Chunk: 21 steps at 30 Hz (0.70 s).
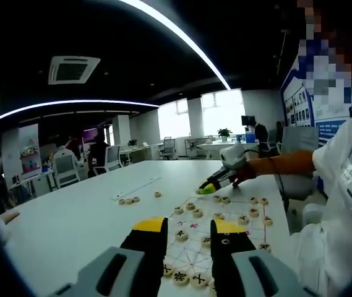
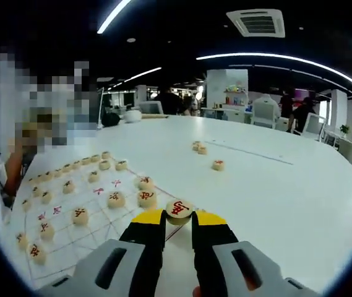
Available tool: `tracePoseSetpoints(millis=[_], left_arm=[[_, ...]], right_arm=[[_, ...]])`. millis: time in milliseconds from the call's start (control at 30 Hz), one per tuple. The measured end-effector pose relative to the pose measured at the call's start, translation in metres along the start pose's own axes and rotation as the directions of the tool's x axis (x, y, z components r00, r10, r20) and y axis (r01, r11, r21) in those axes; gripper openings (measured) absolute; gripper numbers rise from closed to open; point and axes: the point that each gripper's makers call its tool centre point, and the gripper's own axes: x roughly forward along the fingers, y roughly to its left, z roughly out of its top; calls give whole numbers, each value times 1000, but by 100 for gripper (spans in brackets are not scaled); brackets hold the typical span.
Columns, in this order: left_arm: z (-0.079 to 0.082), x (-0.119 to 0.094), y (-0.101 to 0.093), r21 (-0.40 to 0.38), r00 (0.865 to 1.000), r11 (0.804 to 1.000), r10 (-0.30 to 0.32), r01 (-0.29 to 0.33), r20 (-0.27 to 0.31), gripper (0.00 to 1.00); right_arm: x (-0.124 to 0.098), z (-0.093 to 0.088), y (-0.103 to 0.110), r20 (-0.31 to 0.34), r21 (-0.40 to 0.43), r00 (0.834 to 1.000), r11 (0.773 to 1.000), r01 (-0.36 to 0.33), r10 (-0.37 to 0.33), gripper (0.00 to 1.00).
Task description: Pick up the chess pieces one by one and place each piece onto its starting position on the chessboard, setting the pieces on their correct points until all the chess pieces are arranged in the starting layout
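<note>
The chessboard (image 1: 193, 246) is a pale sheet with red lines on the white table, and several round wooden pieces stand on it. My left gripper (image 1: 190, 230) hovers over its near edge, open, with only board showing between the yellow-tipped jaws. My right gripper (image 1: 208, 188) reaches in at the board's far edge. In the right gripper view the right gripper (image 2: 179, 218) is shut on a round piece with a red character (image 2: 179, 208), held just off the corner of the board (image 2: 70, 244). Rows of pieces (image 2: 115, 199) stand on the board to its left.
Loose pieces lie on the white table (image 2: 274, 198) beyond the board: a pair (image 2: 198, 147) and a single one (image 2: 218, 165), also a small group (image 1: 128, 200) and a single piece (image 1: 157, 193). A person's sleeve (image 1: 287, 164) reaches in from the right. Office chairs and desks stand far behind.
</note>
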Motion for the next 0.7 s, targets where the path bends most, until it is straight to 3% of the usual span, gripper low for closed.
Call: tracePoseSetpoints(millis=[567,633,700], left_arm=[[2,-2,-1,6,1000,1000,-3,3,8,30],[2,-2,-1,8,1000,1000,-2,2,7,30],[2,-2,-1,9,1000,1000,0,0,9,30]], right_arm=[[4,-6,-3,-30,-21,999,1000,18,-18,19],[4,-4,-6,-24,-4,999,1000,30,-30,23],[4,-4,-5,-19,-1,1000,1000,24,-24,34]])
